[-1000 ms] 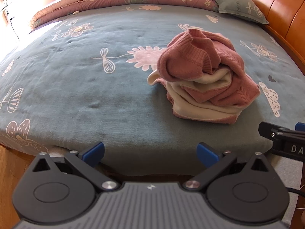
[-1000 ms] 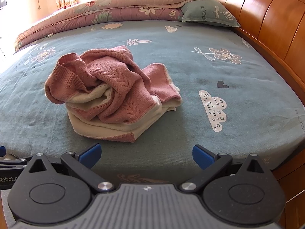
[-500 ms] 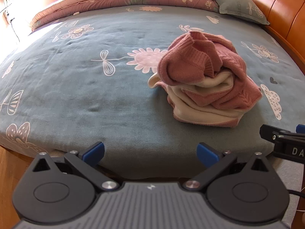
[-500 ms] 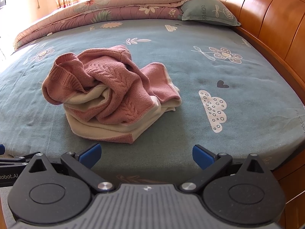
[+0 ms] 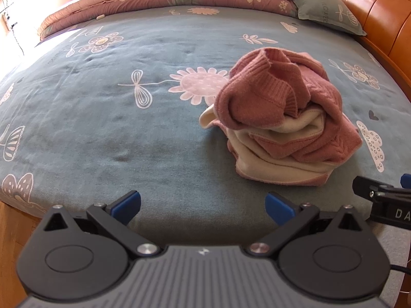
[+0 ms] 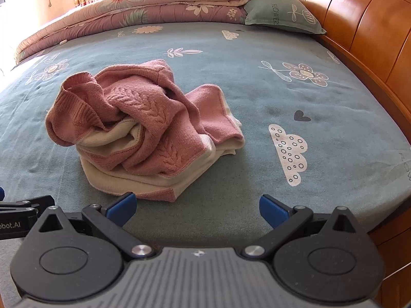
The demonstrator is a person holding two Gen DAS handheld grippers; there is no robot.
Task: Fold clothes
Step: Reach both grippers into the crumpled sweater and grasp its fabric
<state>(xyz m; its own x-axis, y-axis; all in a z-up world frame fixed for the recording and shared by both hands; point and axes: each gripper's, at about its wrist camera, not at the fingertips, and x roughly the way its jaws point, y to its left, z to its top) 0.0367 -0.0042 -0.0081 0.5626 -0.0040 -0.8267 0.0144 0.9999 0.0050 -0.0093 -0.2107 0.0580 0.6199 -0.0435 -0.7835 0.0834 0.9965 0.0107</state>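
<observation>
A pink knit sweater with cream lining (image 5: pixel 282 118) lies crumpled in a heap on the blue-green floral bedsheet (image 5: pixel 115 128). In the right wrist view the same sweater (image 6: pixel 143 128) sits left of centre, just beyond the fingers. My left gripper (image 5: pixel 203 205) is open over the bed's near edge, to the left of the heap and apart from it. My right gripper (image 6: pixel 197 206) is open too, with its left blue fingertip (image 6: pixel 123 205) close to the heap's front hem. Neither holds anything. Part of the right gripper (image 5: pixel 380 197) shows at the left view's right edge.
A folded pink and cream quilt (image 6: pixel 143 7) lies across the far end of the bed beside a blue-green pillow (image 6: pixel 280 12). A wooden headboard (image 6: pixel 359 25) curves along the right side. Wooden floor (image 5: pixel 10 231) shows at the lower left.
Both grippers have crept slightly forward toward the bed; the sweater heap appears a little nearer and lower. Both stay open, and the sweater has not moved.
</observation>
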